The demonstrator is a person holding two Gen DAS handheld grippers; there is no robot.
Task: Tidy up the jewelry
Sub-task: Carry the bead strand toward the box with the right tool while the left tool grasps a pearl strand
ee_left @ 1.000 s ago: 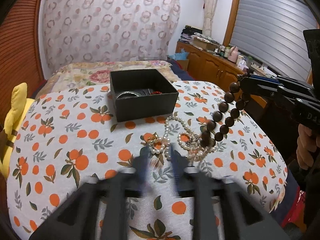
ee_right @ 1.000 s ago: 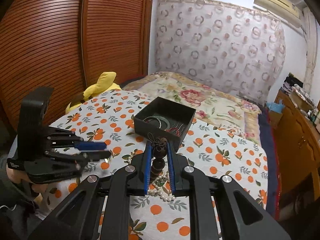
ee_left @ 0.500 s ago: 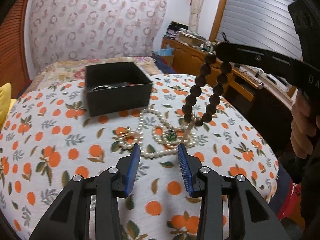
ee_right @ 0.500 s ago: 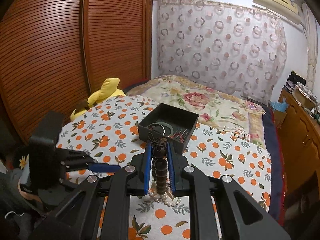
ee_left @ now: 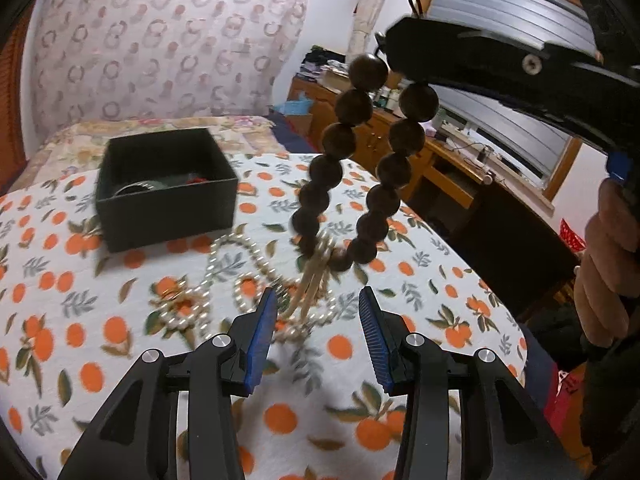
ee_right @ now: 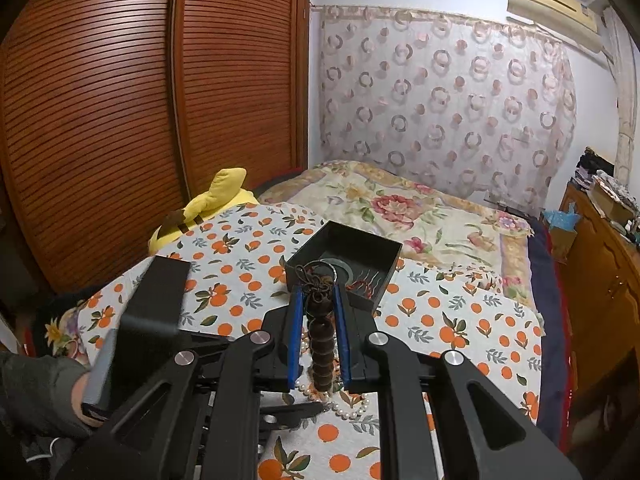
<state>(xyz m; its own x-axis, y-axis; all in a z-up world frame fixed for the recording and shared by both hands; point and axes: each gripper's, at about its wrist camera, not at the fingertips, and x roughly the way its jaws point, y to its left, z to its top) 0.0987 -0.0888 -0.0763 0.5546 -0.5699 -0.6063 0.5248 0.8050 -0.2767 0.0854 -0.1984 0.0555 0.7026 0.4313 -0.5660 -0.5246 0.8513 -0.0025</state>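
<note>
A dark wooden bead bracelet [ee_left: 352, 168] hangs in a loop above the bed, its pale tassel [ee_left: 312, 280] dangling toward the pearls. My right gripper [ee_right: 318, 294] is shut on the bracelet [ee_right: 320, 344] near its knotted top. My left gripper [ee_left: 316, 316] sits low in front of the tassel, its jaws opening with nothing pressed between the blue pads. White pearl strands [ee_left: 224, 280] lie tangled on the orange-print cloth. A black open box [ee_left: 164, 188] holding a bangle and red pieces stands behind them; the right wrist view shows the same box [ee_right: 344, 256].
The orange-print cloth [ee_left: 80, 320] covers the bed, with a floral quilt [ee_right: 400, 208] beyond. A yellow plush toy [ee_right: 208, 208] lies by the wooden wardrobe doors [ee_right: 120, 120]. A wooden dresser [ee_left: 420, 160] runs along the right side. A hand [ee_left: 608, 272] grips the right tool.
My left gripper swung right and closer under the hanging bracelet, and its jaws spread wider. The bracelet now hangs higher and nearer in the left wrist view. The right gripper barely moved.
</note>
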